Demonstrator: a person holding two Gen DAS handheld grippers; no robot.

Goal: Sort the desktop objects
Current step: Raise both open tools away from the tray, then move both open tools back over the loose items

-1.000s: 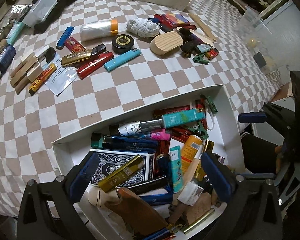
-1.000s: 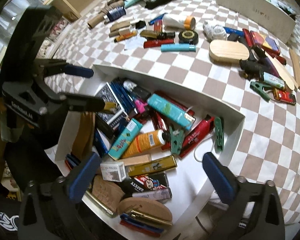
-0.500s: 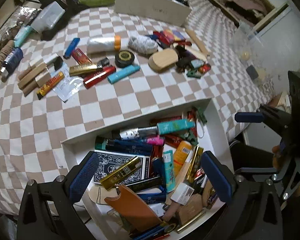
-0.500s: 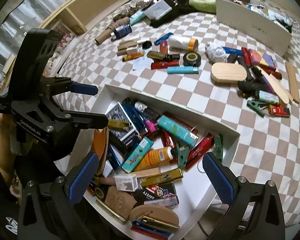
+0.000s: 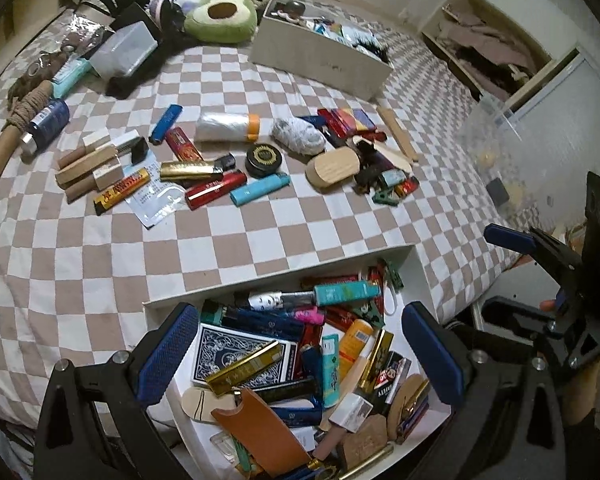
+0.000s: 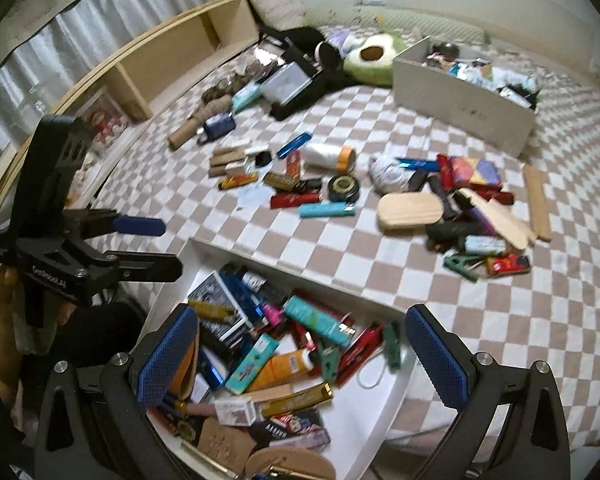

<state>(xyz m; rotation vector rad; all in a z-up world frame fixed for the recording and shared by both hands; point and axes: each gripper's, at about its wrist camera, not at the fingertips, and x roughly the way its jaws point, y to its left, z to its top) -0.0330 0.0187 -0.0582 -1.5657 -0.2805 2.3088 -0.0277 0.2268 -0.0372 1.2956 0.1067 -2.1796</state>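
My left tongs hang spread and empty above the white box; my right tongs hang likewise, spread and empty, over the same box. The box sits at the near edge of the checked cloth, crammed with a card deck, a teal tube, an orange tube and a brown sleeve, all overlapping. Farther out on the cloth lies a loose row: blue lighter, red lighter, black tin, wooden oval, film roll. A second pile, with a green clip, lies right of the oval. A beige box and an avocado plush stand behind, well apart from both tongs.
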